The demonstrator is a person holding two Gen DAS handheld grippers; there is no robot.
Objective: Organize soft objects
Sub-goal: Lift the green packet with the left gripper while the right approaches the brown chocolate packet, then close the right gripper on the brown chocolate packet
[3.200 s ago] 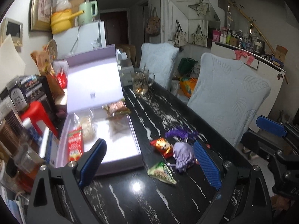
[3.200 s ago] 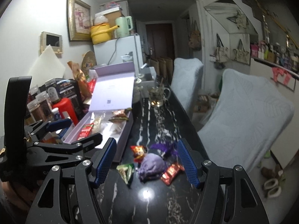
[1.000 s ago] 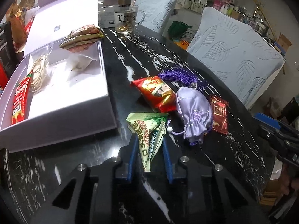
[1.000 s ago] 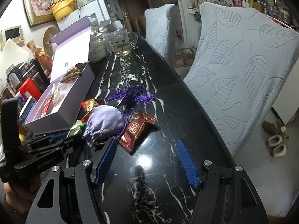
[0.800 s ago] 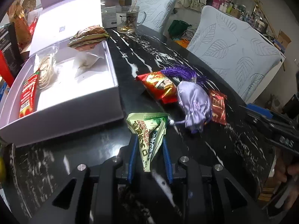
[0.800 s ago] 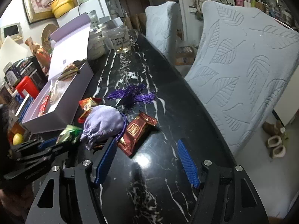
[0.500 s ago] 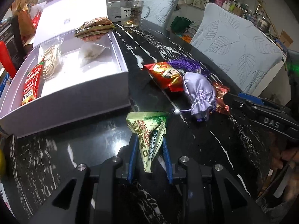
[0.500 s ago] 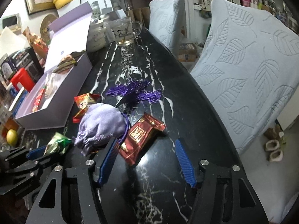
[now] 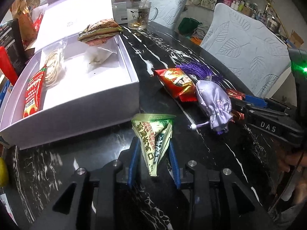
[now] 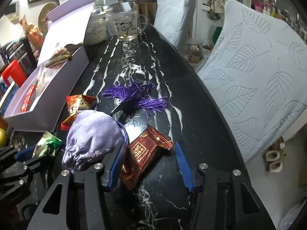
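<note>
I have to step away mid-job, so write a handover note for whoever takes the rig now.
Left gripper: shut on the green triangular packet, held near the open lavender box.
Right gripper: open, jaws just closing around the brown chocolate packet, not yet pinched.
On the table: lilac pouch, purple tassel, red snack packet.
Done: several packets lie in the box.
Left: box the green packet, then the rest.

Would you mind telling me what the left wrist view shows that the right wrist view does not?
Only the left wrist view shows the left gripper shut on the green triangular packet. Only the right wrist view shows the right gripper open around the brown chocolate wrapper, jaws just closing. Both show the lilac pouch, red snack packet and open white box.
</note>
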